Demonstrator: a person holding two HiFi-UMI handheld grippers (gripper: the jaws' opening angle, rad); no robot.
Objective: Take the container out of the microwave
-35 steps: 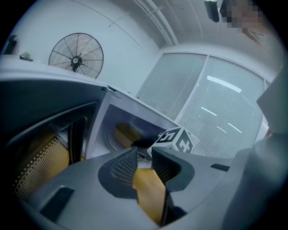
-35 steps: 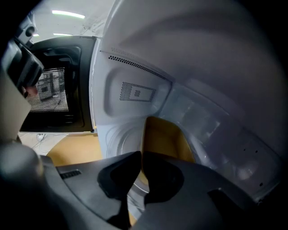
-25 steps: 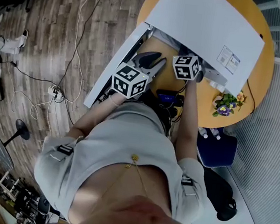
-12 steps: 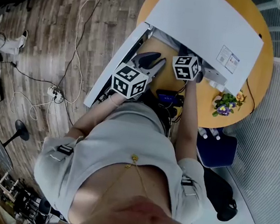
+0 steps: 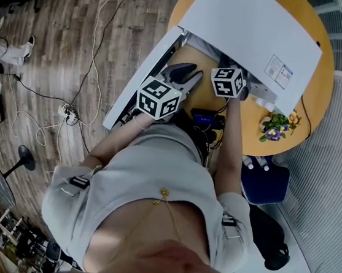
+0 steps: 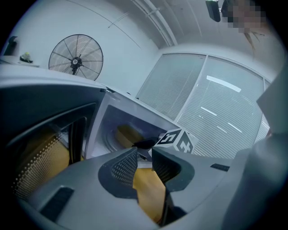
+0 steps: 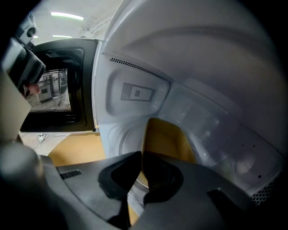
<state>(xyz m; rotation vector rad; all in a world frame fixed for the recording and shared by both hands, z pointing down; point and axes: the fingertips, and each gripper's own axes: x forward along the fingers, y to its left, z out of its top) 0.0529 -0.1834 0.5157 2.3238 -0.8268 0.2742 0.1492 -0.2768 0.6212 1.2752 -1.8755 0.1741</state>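
Yellow container [image 7: 168, 139]: inside the microwave [image 7: 135, 94], on the turntable [image 7: 119, 134], just ahead of the right jaws
Right gripper [image 7: 141, 155]: jaws clenched, seemingly on the container's near rim
Left gripper [image 6: 144, 158]: jaws released, nothing between; cavity beyond their tips, open door [image 6: 45, 134] to their left
Change: none; both grippers sit as a second ago
Meaning: grip looks set; withdrawal not yet begun
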